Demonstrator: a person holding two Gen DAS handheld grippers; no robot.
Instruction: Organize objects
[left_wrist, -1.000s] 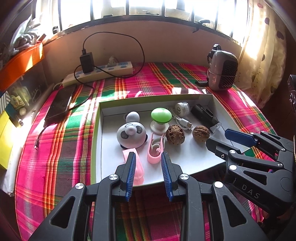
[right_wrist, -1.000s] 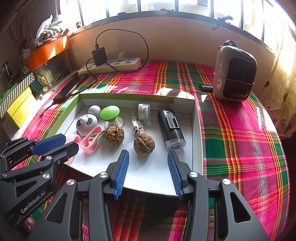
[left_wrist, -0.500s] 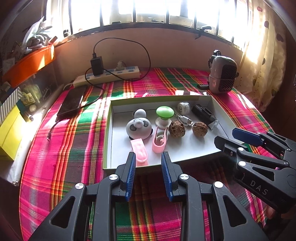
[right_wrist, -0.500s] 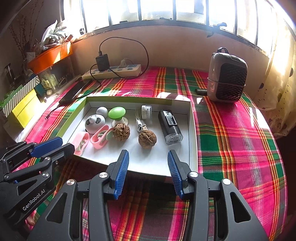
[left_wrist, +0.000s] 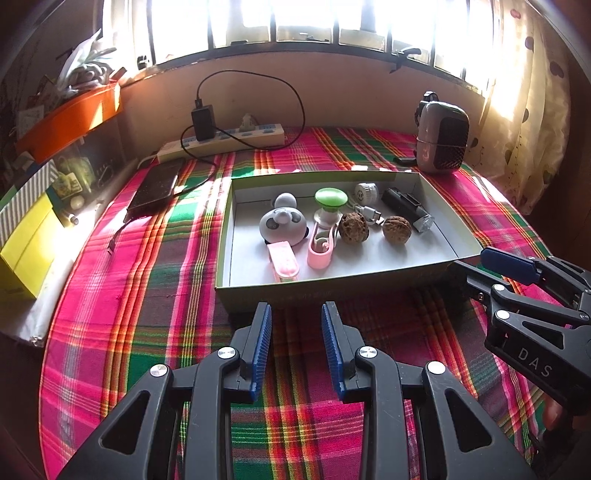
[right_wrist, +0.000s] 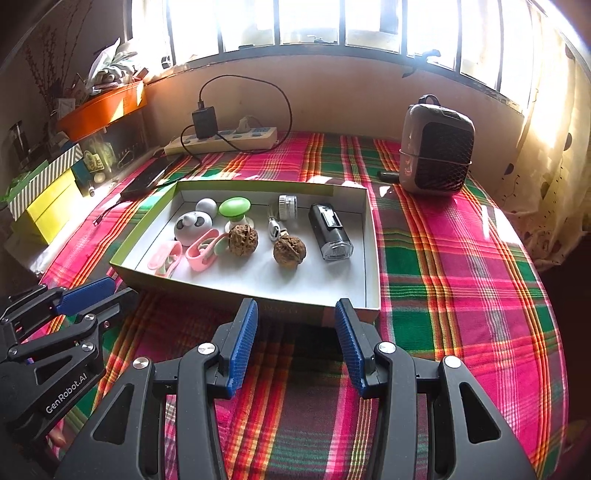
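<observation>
A shallow green-and-white box (left_wrist: 258, 291) (right_wrist: 314, 295) sits on the plaid cloth. In it lie a panda toy (left_wrist: 282, 225) (right_wrist: 192, 225), a green mushroom-shaped item (left_wrist: 330, 199) (right_wrist: 233, 207), two pink clips (left_wrist: 283, 258) (left_wrist: 320, 248), two walnuts (left_wrist: 353, 228) (left_wrist: 396, 229) (right_wrist: 289, 249), a white plug with cable (left_wrist: 365, 192) and a black flashlight (left_wrist: 406, 206) (right_wrist: 330, 230). My left gripper (left_wrist: 295, 325) is open and empty, just in front of the box. My right gripper (right_wrist: 295, 321) is open and empty at the box's near edge.
A grey speaker-like device (right_wrist: 436, 155) stands at the back right. A power strip with charger (left_wrist: 221, 138) and a dark phone (left_wrist: 157, 188) lie at the back left. Yellow boxes (left_wrist: 26, 243) and an orange tray (left_wrist: 70, 118) are on the left.
Both grippers have drawn back from over the box to in front of its near edge. The objects in the box have not moved.
</observation>
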